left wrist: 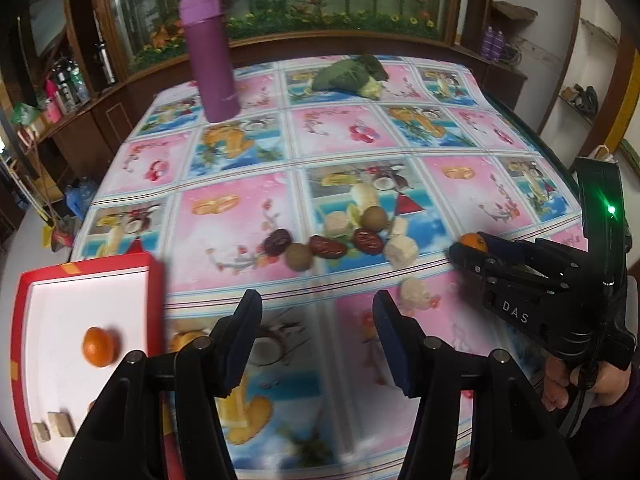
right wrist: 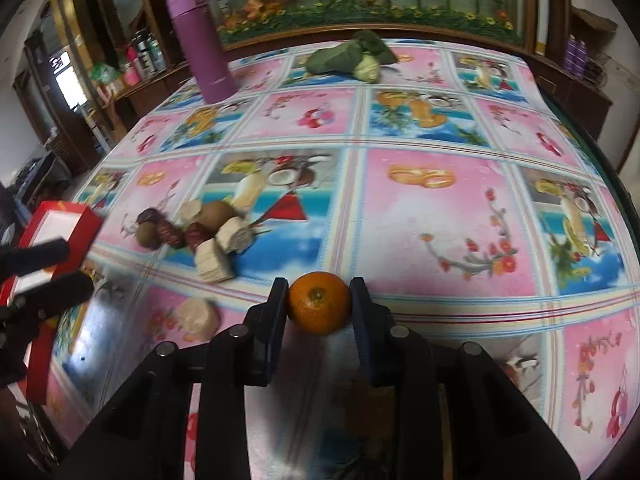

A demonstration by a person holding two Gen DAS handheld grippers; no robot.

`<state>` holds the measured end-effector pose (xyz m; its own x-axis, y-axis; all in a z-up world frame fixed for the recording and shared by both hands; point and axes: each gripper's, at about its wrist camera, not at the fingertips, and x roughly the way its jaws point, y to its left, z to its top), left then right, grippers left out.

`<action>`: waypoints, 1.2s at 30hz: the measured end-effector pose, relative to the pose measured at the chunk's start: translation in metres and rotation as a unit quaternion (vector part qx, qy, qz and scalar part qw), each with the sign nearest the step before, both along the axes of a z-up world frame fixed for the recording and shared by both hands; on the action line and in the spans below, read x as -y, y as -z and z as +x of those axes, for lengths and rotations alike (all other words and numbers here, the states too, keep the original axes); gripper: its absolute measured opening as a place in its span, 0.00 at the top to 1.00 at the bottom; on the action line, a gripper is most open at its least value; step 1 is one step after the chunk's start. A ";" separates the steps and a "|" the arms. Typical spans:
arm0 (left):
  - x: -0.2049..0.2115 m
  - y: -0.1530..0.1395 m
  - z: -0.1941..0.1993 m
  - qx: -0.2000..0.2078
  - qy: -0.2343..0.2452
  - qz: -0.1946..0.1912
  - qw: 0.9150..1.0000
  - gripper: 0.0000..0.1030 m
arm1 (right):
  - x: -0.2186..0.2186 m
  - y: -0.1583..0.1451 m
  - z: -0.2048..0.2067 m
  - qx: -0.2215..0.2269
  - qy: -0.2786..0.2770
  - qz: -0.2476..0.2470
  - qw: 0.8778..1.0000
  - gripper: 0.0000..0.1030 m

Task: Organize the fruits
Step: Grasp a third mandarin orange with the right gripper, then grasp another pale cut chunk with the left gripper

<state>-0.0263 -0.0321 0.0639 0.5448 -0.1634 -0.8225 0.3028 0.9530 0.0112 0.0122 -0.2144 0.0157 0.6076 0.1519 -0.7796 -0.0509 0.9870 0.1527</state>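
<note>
Left gripper (left wrist: pixel 318 316) fingers spread; tangerine (left wrist: pixel 98 347) in red tray (left wrist: pixel 154 280).

Glossy plastic tablecloth (right wrist: pixel 400 208); matt black plastic gripper fingers (left wrist: pixel 240 340); smooth purple flask (left wrist: pixel 210 56).

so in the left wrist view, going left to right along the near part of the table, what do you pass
red box → orange in the box → left gripper, open → held orange → right gripper → hand
</note>
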 end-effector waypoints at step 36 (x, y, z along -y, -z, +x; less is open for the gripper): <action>0.020 0.035 0.029 -0.052 -0.012 -0.062 0.997 0.74 | 0.045 -0.006 0.005 0.000 0.087 0.079 0.993 0.68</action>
